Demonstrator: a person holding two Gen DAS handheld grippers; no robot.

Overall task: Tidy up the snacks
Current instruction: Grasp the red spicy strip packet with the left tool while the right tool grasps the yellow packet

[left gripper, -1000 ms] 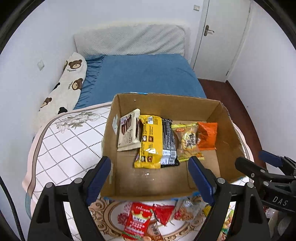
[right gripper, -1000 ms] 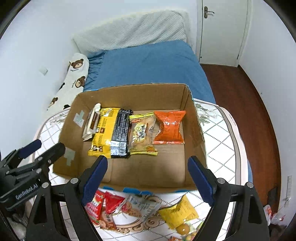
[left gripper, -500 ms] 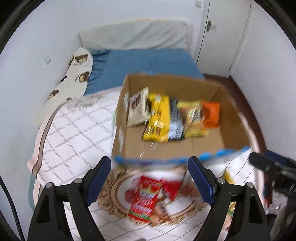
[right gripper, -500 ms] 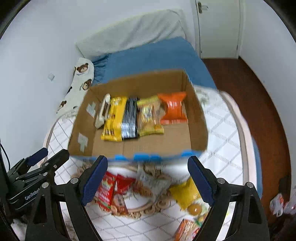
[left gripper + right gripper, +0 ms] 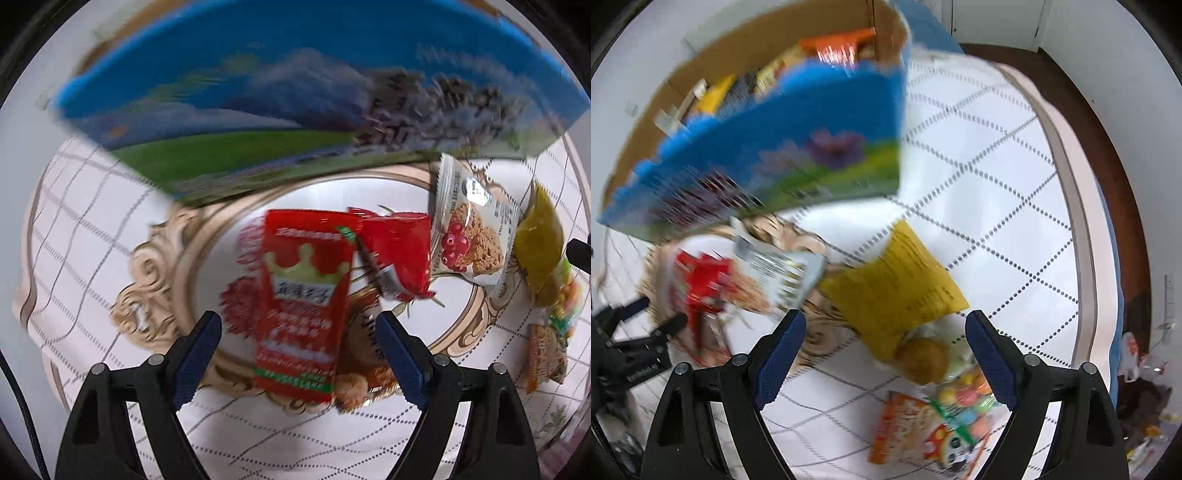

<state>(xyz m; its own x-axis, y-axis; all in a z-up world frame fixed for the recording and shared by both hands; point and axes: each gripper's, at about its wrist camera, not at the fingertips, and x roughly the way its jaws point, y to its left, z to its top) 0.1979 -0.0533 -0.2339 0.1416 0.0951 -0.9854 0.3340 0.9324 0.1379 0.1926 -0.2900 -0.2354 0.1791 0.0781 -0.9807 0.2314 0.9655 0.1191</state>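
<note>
Snacks lie loose on the white quilted bedspread with grey diamond stitching (image 5: 990, 177), in front of the open cardboard box with a blue-and-green printed front wall (image 5: 798, 155), which is the landmark here. That box already holds a row of packets, orange, yellow and dark, so it is likely the sorting bin.

Left gripper (image 5: 299, 350): blue-padded jaws wide apart, nothing pinched, pointing down with its gap over the tall red packet with a pale crown logo (image 5: 306, 295), just in front of the box wall. Likely lined up for a pick; pads not touching it. Beside that packet, further along the box front: a crumpled red wrapper (image 5: 399, 251), then a white oat-bar packet with red berries printed on it (image 5: 469, 236), then a dark yellow pouch (image 5: 539, 236).

Right gripper (image 5: 886, 350): jaws also spread, empty, hanging over the flat yellow packet with small print (image 5: 897, 284), near the box's front corner. 2 more packets, orange and multicoloured candy (image 5: 938, 417), sit further out from the box.

Both views are motion-blurred; contact cannot be confirmed. 2 simultaneous picks look planned.
</note>
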